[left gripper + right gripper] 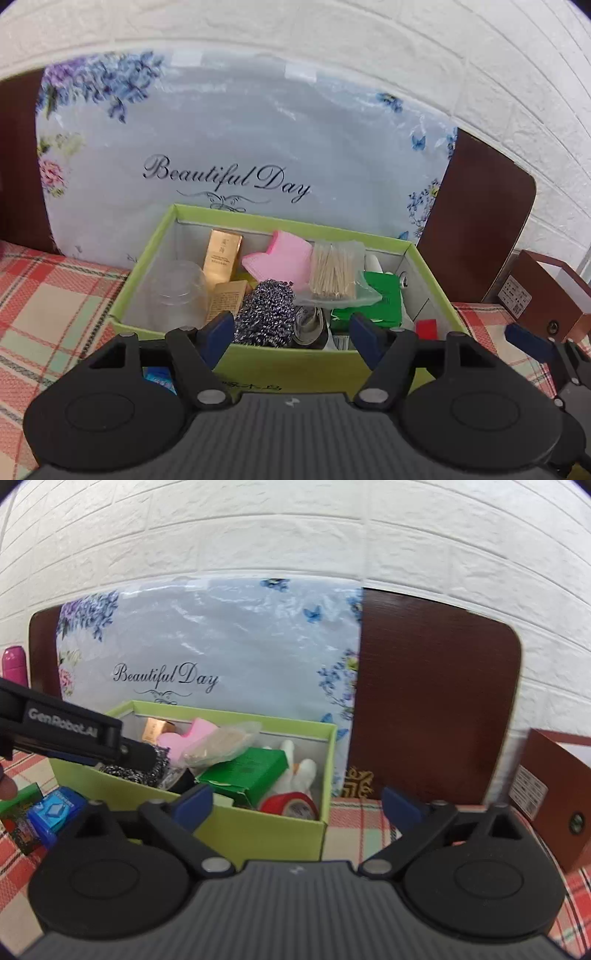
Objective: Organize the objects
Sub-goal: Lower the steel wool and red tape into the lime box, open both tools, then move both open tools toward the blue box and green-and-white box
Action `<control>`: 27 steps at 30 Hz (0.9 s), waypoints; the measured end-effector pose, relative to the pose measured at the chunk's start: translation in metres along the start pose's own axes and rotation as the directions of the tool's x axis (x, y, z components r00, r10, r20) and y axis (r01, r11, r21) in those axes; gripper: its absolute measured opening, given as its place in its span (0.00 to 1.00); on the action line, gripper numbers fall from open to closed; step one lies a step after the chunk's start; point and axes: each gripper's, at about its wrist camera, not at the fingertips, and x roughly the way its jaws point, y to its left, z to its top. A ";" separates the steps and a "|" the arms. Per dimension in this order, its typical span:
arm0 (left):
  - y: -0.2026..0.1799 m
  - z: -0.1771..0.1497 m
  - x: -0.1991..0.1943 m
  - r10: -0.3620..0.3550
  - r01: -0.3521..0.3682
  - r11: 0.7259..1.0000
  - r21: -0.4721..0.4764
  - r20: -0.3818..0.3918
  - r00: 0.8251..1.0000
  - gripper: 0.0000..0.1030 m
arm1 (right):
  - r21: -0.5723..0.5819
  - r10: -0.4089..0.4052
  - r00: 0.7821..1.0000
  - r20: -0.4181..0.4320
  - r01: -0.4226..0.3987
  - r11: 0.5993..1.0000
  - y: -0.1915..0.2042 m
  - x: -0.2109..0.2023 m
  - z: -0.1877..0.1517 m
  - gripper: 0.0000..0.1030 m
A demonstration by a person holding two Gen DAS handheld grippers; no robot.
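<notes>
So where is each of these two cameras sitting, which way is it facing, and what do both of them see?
Left wrist: sits on the left gripper, looking along its open fingers into the green box; the right gripper's fingertip shows at the right edge.
Right wrist: sits on the right gripper, open and empty, facing the box's right corner; the left gripper crosses in from the left, a fingertip below it.
Shared: the box, the green carton, the floral board.
</notes>
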 end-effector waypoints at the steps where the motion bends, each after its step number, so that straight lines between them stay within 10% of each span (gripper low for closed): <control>1: -0.002 0.000 -0.005 0.023 -0.023 1.000 0.000 -0.006 1.000 0.74 | 0.005 -0.001 1.000 0.002 0.001 1.000 0.000 -0.005 -0.002 0.99; 15: -0.018 -0.027 -0.061 0.066 -0.065 0.997 0.042 -0.015 0.998 0.76 | 0.073 0.009 1.000 -0.025 -0.008 0.997 0.001 -0.064 -0.022 1.00; 27: 0.056 -0.077 -0.084 0.092 -0.107 0.985 -0.133 -0.109 0.990 0.76 | 0.037 0.135 0.982 -0.136 -0.131 0.991 0.047 -0.070 -0.053 1.00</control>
